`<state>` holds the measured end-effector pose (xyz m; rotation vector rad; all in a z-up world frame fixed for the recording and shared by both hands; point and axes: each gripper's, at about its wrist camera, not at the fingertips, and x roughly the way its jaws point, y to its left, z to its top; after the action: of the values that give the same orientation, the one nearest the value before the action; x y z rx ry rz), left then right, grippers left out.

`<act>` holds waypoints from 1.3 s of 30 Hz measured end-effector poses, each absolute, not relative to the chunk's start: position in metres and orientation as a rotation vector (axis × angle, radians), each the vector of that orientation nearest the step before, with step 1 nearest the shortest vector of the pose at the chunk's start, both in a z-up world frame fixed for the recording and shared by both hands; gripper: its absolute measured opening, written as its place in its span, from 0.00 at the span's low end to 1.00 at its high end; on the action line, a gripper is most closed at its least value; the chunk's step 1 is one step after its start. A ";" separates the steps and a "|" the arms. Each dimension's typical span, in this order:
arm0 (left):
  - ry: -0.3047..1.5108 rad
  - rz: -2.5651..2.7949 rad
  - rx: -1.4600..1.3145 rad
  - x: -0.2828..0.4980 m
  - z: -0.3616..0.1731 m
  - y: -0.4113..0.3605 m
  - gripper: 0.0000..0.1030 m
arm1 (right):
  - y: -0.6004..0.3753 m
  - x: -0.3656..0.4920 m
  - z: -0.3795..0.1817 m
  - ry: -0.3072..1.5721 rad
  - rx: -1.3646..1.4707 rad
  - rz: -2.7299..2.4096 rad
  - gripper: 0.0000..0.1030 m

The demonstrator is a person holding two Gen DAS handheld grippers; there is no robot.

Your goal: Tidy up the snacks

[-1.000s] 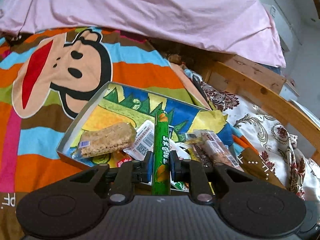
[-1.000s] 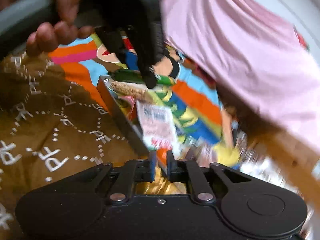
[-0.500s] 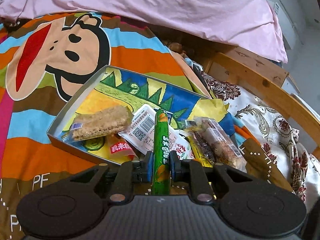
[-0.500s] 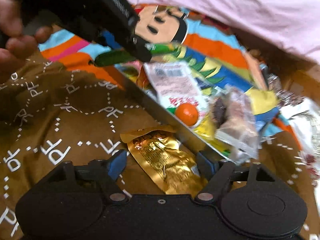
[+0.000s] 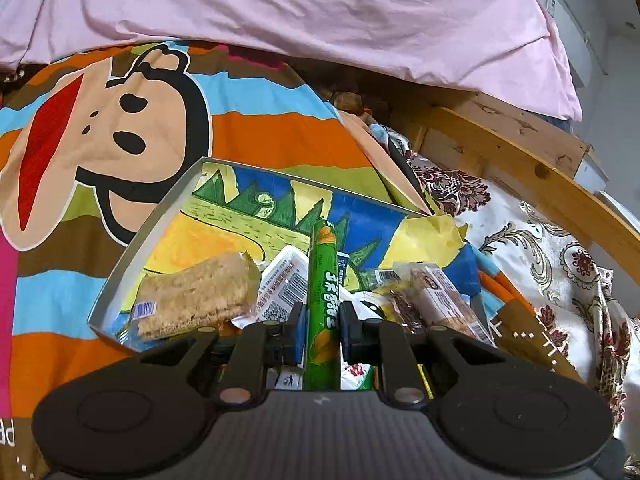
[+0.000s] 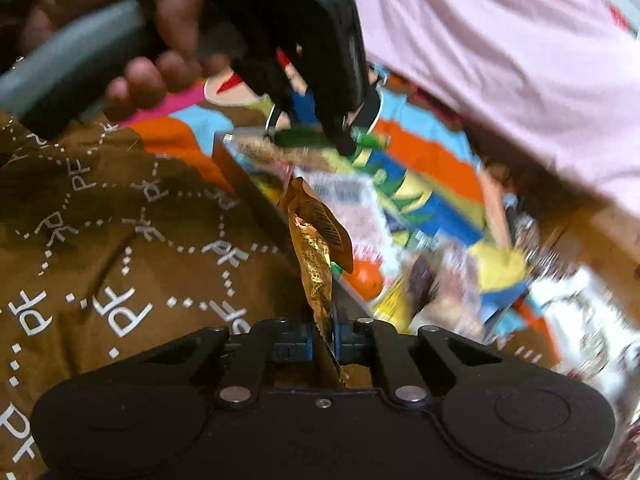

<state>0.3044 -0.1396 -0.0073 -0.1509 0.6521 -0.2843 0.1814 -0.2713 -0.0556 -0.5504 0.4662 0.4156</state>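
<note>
My left gripper is shut on a green stick snack and holds it above the shallow tray with the dinosaur picture. In the tray lie a cereal bar, a white packet and nut bars. My right gripper is shut on a gold foil packet and holds it lifted beside the tray's near edge. The left gripper with the green stick shows in the right wrist view, over the tray's far end.
The tray lies on a striped monkey-print blanket over a bed. A pink cover lies behind. A wooden bed rail and a floral cloth are at the right. Brown lettered fabric lies left of the tray.
My right gripper closed on the gold foil packet and lifted it off the brown fabric. My left gripper, still holding the green stick, moved slightly over the tray.
</note>
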 end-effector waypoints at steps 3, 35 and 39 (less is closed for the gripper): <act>0.658 -0.278 -0.154 0.311 -0.010 -0.139 0.18 | -0.274 0.187 -0.046 0.439 -0.527 0.388 0.09; 0.650 -0.260 -0.184 0.349 -0.027 -0.141 0.48 | -0.296 0.288 -0.029 0.615 -0.185 0.321 0.63; 0.629 -0.260 -0.197 0.341 -0.019 -0.139 0.58 | -0.302 0.277 -0.014 0.600 -0.136 0.326 0.72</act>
<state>0.3410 -0.1389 -0.0190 -0.1966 0.6292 -0.2601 0.2773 -0.3019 -0.0142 -0.1356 0.5999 0.3264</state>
